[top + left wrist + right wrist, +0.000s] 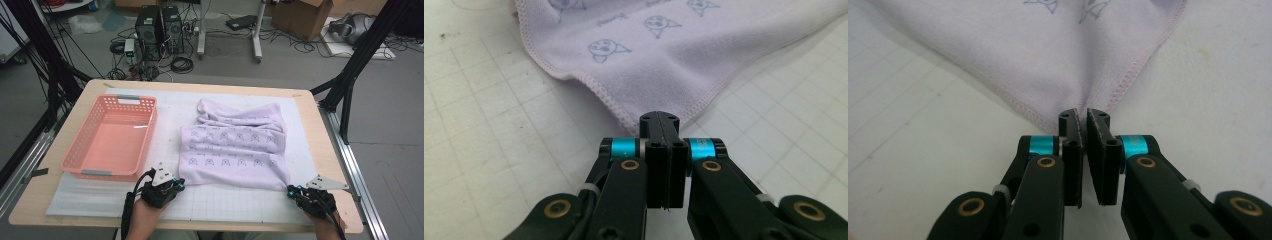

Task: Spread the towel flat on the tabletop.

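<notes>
A wooden table (325, 135) carries a white grid mat (170, 125), pink basket (75, 152) and lilac towel (235, 150)

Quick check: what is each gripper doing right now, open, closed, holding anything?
Left gripper: closed, at the towel corner; whether cloth is pinched cannot be told.
Right gripper: closed on the towel's other near corner.

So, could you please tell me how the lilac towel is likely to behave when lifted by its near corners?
The lilac towel will probably sag between the corners: it already lies in soft folds. It seems light. The right hand-held gripper bunches its corner, so the thin hem might slip.
</notes>
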`<state>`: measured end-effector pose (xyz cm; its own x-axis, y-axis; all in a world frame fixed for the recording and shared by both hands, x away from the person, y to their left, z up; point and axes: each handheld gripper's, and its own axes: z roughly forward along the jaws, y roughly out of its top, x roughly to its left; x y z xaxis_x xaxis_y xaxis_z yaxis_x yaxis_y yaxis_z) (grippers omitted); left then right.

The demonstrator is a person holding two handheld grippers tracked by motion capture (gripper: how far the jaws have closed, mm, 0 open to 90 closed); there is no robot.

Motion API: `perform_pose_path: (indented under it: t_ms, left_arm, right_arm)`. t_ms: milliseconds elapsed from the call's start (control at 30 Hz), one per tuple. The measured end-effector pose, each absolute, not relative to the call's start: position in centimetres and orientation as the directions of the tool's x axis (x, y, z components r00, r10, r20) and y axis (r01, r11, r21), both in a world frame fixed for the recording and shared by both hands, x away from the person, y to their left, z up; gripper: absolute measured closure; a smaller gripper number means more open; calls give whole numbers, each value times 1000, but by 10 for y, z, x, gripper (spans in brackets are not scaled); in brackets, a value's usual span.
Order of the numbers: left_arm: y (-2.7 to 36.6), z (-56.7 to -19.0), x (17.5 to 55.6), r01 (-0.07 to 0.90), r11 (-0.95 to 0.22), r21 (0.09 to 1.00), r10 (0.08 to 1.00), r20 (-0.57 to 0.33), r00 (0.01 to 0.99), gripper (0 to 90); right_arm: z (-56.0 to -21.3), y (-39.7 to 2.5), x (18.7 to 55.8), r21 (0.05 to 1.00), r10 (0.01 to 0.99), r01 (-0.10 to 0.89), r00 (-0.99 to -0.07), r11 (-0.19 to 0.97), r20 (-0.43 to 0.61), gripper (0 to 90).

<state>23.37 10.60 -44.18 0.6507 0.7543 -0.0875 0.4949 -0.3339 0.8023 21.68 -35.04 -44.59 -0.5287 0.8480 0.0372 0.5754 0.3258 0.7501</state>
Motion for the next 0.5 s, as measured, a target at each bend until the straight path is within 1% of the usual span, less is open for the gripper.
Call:
perform_pose_path:
  t_ms: [200, 367, 400, 433, 467, 500]
  left_arm:
    - [118, -441, 212, 498, -334, 800, 742, -101, 662, 900]
    - [127, -442, 197, 498, -340, 798, 736, -105, 669, 899]
    - [128, -442, 196, 496, -331, 803, 737, -109, 667, 897]
    - [129, -442, 197, 492, -319, 810, 740, -112, 663, 894]
    - [128, -441, 199, 495, -288, 820, 752, -126, 647, 830]
    - [127, -441, 202, 497, -267, 826, 760, -137, 635, 718]
  right_arm:
    - [-435, -359, 200, 754, 839, 576, -540, 315, 62, 852]
    - [-437, -359, 184, 717, 816, 602, -572, 351, 81, 847]
    - [-439, -359, 182, 706, 807, 615, -581, 351, 105, 818]
    - [-440, -359, 181, 706, 811, 613, -578, 355, 94, 737]
    - [-441, -360, 181, 710, 820, 612, -566, 347, 87, 672]
    - [-440, -362, 181, 721, 829, 613, -550, 324, 95, 644]
